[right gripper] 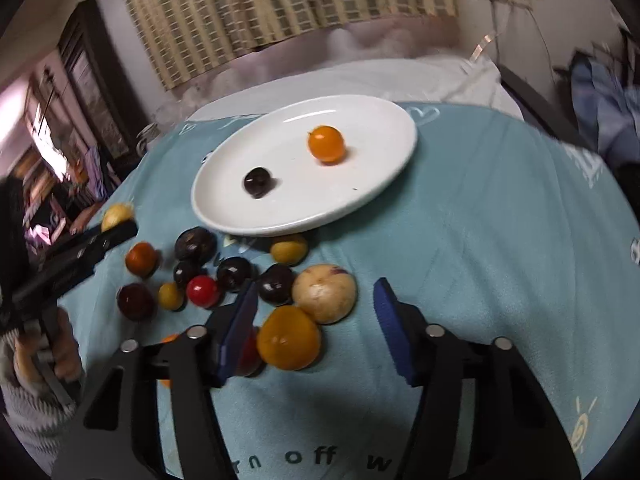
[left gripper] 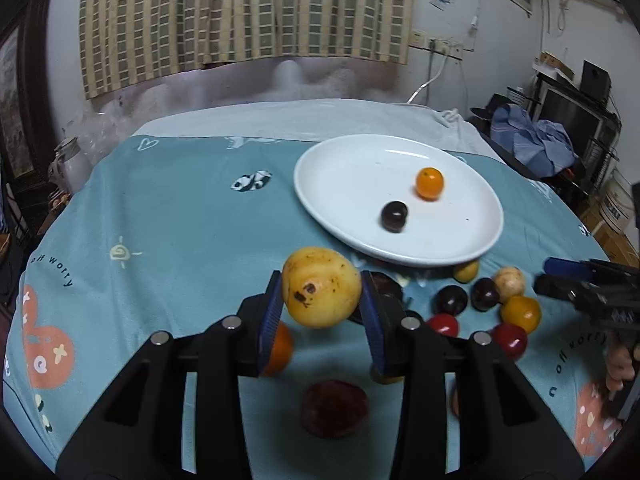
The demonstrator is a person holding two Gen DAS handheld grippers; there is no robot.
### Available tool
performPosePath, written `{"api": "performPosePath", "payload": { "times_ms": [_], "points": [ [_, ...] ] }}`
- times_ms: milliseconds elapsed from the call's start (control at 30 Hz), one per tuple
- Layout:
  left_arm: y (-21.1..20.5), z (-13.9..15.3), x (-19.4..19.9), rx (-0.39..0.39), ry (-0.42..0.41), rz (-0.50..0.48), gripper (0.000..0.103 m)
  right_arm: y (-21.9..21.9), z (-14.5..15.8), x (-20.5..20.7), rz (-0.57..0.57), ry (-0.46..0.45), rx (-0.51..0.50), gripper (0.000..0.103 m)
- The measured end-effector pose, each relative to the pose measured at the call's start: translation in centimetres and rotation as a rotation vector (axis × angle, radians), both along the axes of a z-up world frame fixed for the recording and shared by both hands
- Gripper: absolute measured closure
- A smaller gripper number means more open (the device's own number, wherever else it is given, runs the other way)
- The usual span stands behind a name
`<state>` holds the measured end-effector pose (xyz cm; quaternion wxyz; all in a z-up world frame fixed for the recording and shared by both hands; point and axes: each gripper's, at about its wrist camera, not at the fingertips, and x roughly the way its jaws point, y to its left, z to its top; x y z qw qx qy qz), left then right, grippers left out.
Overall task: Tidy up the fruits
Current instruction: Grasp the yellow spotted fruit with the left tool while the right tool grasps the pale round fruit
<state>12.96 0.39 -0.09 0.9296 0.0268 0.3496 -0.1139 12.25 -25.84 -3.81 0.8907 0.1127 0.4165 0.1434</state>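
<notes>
Clamped in the left gripper: a yellow fruit, pads tight on both flanks, raised off the blue cloth, likely bound for the white plate at two o'clock, already bearing an orange fruit and a dark fruit. Right gripper spread wide, gripping nothing, low over the loose pile at ten o'clock.

Plate at the back of the table, 2 fruits on it — loose fruits in front.
</notes>
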Motion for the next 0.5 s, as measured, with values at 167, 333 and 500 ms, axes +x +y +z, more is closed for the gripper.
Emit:
{"api": "performPosePath", "payload": {
  "times_ms": [167, 333, 500],
  "points": [
    [-0.8, -0.5, 0.0, -0.013, 0.021, -0.035, 0.065, -1.2, -1.7, 1.2, -0.005, 0.106, 0.151, 0.053],
    [-0.9, -0.7, 0.1, -0.008, 0.025, -0.046, 0.065, -0.2, -2.4, 1.3, -0.001, 0.122, 0.129, 0.056],
    [-1.2, -1.1, 0.2, 0.003, 0.036, -0.055, 0.064, 0.0, -2.6, 2.2, -0.009, 0.129, 0.136, 0.058]
  ]
}}
